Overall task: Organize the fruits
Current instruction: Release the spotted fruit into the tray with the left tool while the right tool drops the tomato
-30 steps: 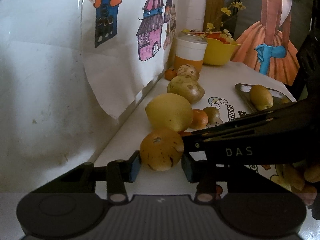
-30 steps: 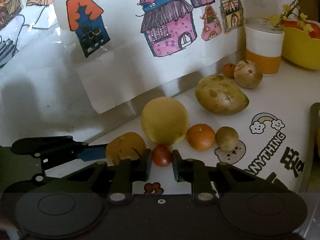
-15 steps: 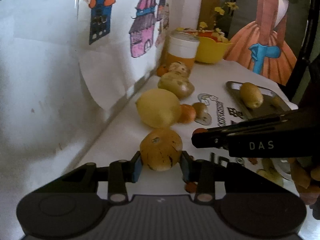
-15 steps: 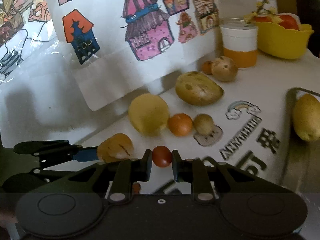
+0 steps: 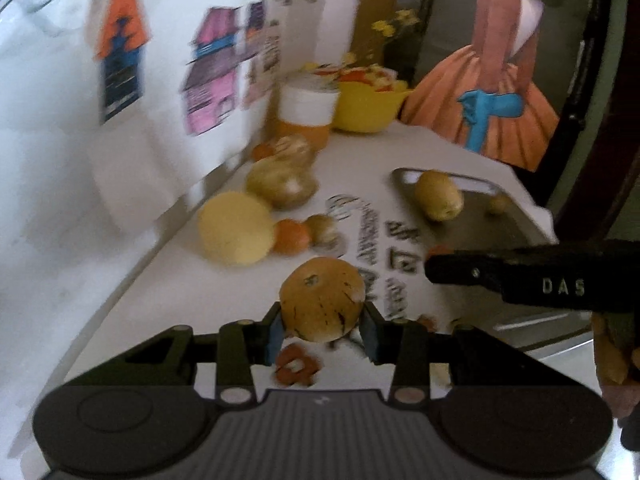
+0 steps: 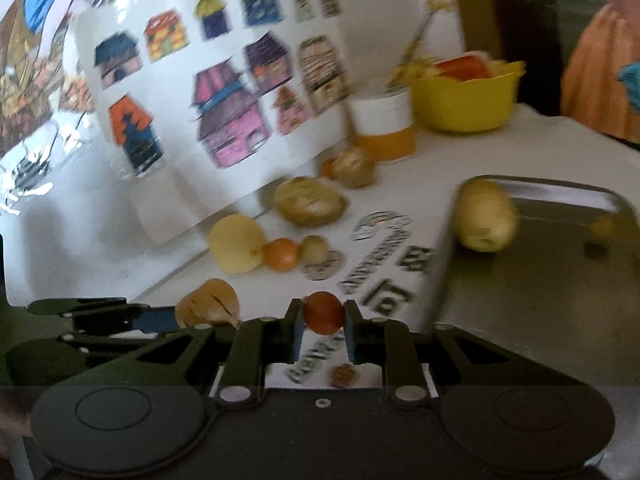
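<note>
Both frames are pretty blurry, but the left tongs (image 5: 323,326) are clamped on a speckled orange-brown fruit (image 5: 322,298), held up off the table (image 5: 192,300), and the right tongs (image 6: 323,330) are pinching a small red fruit (image 6: 322,312), also lifted. Along the wall edge there's a row: big yellow fruit (image 5: 236,229), a small orange (image 5: 292,235) touching it, a brownish little one (image 5: 323,229), then a mango-ish one (image 5: 282,184) further back. The metal tray (image 6: 560,280) sits near the table's right edge with a yellow-green fruit (image 6: 486,216) at its far end, and most of its surface is open. Yellow bowl (image 6: 466,100) and a white-orange jar (image 6: 384,128) crowd the far end.
</note>
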Tool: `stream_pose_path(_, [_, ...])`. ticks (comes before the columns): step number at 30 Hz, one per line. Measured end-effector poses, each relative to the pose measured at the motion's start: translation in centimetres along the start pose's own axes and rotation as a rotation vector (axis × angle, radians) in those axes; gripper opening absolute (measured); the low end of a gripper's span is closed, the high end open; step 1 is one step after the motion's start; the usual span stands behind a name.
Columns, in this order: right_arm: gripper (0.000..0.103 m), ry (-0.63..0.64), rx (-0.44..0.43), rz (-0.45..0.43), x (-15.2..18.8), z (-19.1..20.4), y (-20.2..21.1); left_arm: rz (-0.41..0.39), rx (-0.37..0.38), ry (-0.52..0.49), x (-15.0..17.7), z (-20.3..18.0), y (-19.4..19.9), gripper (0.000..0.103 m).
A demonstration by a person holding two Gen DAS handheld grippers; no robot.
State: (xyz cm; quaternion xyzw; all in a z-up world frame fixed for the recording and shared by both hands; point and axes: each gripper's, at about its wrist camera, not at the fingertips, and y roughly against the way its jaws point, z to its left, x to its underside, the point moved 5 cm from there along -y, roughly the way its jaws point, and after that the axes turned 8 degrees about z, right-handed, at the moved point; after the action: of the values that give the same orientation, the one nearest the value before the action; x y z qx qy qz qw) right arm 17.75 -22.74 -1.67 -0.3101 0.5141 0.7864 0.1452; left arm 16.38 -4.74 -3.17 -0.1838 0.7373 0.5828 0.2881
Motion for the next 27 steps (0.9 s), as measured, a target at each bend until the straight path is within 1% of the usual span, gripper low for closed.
stream_pose_path(4, [0.022,-0.037,0.071,-0.046,0.0,-3.5,2.4,-0.007,0.05,-0.032,-2.0,-2.4,-0.5,0.043])
stream_pose_path(7, [0.022,-0.078,0.127,-0.069,-0.4,-6.6,3.6,-0.018,0.071,-0.062,-3.5,-4.5,-1.2,0.043])
stream_pose_path(10, [0.022,-0.105,0.162,-0.086,-1.2,-9.3,4.4,-0.02,0.099,-0.082,-4.9,-6.8,-2.4,0.043])
stream_pose_path(14, [0.022,-0.111,0.212,-0.096,-2.4,-12.2,4.6,-0.008,0.122,-0.101,-6.2,-9.5,-4.3,0.043])
stream_pose_path(21, [0.022,-0.128,0.242,-0.092,-3.6,-16.1,4.0,0.03,0.125,-0.109,-7.0,-12.3,-7.8,0.043])
stream_pose_path(27, [0.022,-0.132,0.249,-0.074,-3.7,-17.5,2.9,0.061,0.117,-0.113,-6.9,-13.4,-9.5,0.043])
